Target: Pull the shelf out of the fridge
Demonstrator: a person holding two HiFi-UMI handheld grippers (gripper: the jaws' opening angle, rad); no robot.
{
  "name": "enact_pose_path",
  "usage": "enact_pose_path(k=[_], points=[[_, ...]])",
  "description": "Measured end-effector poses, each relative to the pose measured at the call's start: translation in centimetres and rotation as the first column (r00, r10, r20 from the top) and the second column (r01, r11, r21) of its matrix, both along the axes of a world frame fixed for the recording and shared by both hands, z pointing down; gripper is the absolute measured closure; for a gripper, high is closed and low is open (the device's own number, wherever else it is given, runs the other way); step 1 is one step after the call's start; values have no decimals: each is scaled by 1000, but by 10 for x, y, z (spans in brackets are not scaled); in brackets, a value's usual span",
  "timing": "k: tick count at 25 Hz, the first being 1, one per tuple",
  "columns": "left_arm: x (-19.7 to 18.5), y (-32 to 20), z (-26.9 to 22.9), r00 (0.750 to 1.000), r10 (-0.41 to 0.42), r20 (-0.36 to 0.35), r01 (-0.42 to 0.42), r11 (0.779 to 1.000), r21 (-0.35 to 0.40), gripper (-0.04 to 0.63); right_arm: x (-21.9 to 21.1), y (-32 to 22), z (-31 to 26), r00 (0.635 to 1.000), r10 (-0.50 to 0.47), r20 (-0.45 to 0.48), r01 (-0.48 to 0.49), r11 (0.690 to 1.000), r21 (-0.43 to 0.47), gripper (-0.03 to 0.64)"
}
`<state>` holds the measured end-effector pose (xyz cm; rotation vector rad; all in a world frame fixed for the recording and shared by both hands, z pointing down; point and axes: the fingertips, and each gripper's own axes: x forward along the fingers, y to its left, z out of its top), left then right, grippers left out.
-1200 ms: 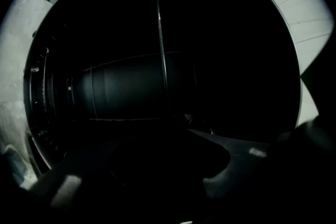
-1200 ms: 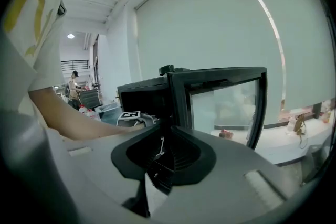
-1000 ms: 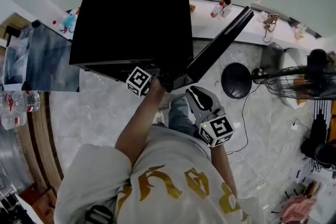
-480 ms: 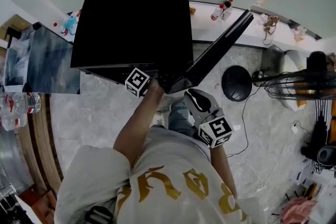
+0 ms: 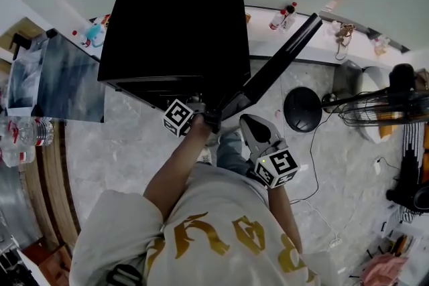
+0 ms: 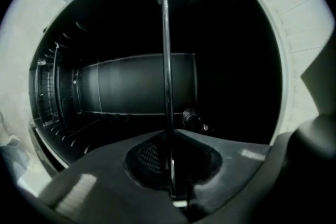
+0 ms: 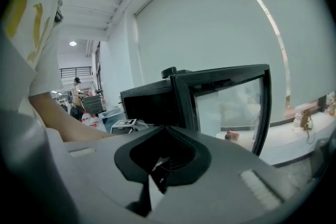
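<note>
Clamping one shelf (image 6: 165, 34), left gripper (image 6: 169, 136); right gripper (image 7: 165, 134) closed, empty

- An open indoor work hall: pale marble floor (image 5: 120, 144) under the right gripper (image 5: 249, 122), high blank wall (image 7: 210, 23) ahead of it.
- To its right, a floor fan (image 5: 375, 107) and loose cables (image 5: 315, 174).
- Far off to its left, a person (image 7: 77, 93) by a railed gallery (image 7: 71, 72).
</note>
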<state>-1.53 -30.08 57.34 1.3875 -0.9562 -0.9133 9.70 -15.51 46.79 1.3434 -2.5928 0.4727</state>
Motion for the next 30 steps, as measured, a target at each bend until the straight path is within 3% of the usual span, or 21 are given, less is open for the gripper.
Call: enact_pose_path(k=[18, 30], points=[[-5, 75, -1, 998, 59, -8, -59, 997, -48, 580, -26, 27, -2, 999, -10, -36, 10, 1000, 14, 591], [-6, 86, -2, 998, 63, -19, -64, 996, -58, 580, -21, 29, -4, 999, 22, -41, -21, 1000, 21, 592]])
